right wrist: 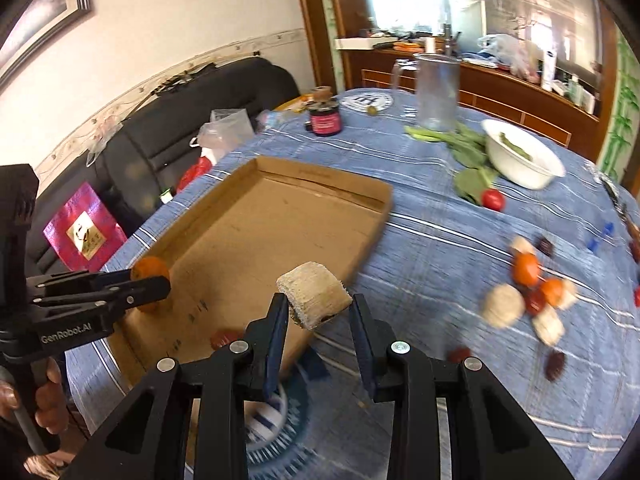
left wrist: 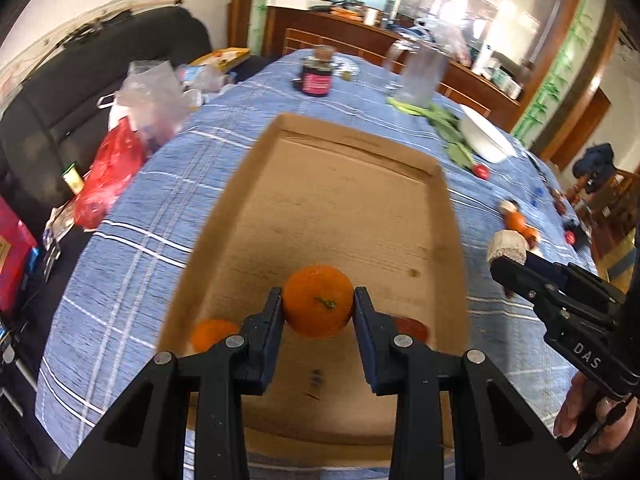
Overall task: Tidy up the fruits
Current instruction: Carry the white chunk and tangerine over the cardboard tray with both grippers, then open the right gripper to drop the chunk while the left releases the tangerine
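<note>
The left gripper (left wrist: 318, 300) clamped an orange (left wrist: 318, 306) above the cardboard tray (left wrist: 320, 200); the right gripper (right wrist: 318, 304) clamped a pale chunk (right wrist: 314, 294) by the tray's near edge; both wanted setting down inside.

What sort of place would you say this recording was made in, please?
Probably a lived-in home dining or living room: a table under a blue checked tablecloth, a black sofa beside it, and a wooden sideboard cluttered with household items behind.

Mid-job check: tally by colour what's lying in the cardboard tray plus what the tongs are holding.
Orange: 2, the held orange in the left tongs and the loose orange in the cardboard tray
Red: 1, the red fruit in the tray
Beige: 1, the beige chunk in the right tongs
Total: 4
</note>
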The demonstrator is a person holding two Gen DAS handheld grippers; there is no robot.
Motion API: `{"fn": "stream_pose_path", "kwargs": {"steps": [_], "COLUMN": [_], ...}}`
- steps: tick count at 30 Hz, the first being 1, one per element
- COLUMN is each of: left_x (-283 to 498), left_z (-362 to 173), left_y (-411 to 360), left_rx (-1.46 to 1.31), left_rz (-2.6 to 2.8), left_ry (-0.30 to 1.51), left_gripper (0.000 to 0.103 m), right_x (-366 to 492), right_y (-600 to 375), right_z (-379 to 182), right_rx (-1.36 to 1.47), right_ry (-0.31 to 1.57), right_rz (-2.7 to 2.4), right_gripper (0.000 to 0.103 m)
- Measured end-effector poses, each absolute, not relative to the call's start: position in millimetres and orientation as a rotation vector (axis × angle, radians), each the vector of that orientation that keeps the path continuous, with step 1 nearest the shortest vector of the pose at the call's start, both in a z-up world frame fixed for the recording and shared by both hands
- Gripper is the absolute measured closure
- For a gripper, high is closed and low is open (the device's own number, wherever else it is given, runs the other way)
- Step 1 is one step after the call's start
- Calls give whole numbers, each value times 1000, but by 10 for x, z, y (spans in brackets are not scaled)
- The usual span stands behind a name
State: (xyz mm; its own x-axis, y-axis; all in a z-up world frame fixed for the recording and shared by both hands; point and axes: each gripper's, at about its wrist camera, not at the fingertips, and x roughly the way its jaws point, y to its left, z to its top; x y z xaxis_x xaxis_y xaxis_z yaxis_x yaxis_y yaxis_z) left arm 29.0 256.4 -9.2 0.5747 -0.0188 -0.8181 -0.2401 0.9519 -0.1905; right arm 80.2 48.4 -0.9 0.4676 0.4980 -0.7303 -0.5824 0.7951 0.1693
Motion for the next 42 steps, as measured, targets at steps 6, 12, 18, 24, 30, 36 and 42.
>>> {"fn": "stream_pose_path", "kwargs": {"steps": [6,12,18,24,30,36,42], "left_x": [456,591,666,671,611,456,317], "left_z": [-252,-347,-447,-509,-492,-393,-298], "left_y": [2776,2865,2916,2896,2880,2842,2742], "left_rx": [-300,-295,-298,-293,-274,-248,-262], "left_rz": [170,178,190,206,223,260,280], "left_ry": [987,1010,1044,1066,1067,1038,1012], "left_gripper": [70,70,70,69,62,56,53], "right_x": [985,1072,1132,1111,1099,1005,805], "right_y": [842,1080,1185,1208,1194,1080,833], "right_z": [-213,-427,-532,-556,-548,-477,-285], "right_rx": [-111,-140,-159,-177,-175,-166,-144], "right_ry": [910,963,986,984,988,981,945], "right_rz": [695,711,709,709,715,703,695], "right_gripper": [68,68,68,68,68,68,68]}}
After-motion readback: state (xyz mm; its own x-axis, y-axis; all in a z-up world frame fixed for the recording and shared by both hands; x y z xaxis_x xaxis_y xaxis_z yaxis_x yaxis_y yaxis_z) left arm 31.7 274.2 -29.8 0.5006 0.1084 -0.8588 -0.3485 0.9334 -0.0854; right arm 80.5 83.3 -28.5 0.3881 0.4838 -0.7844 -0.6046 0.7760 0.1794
